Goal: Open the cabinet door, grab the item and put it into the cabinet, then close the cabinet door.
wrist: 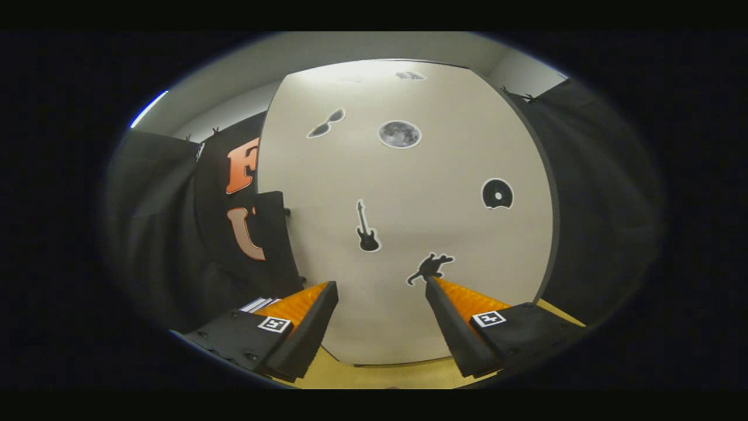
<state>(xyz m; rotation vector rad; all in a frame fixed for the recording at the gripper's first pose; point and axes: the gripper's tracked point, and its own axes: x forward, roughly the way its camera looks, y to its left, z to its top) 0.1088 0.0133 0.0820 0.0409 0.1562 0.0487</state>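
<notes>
1. The tongs (pixel 381 285) stand wide open, holding nothing, facing the closed cabinet door (pixel 409 222).
2. No handle is visible; the fingers may slip off its flat face.
3. I cannot spot the item.

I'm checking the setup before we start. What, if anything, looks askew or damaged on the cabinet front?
Nothing stands out. The cabinet door looks shut and unmarked, its stickers lying flat, such as the guitar sticker and moon sticker. The gripper is open just ahead of it.

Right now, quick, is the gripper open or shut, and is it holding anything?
Gripper: open, holding nothing, fingers spread in front of the cabinet door.
</notes>
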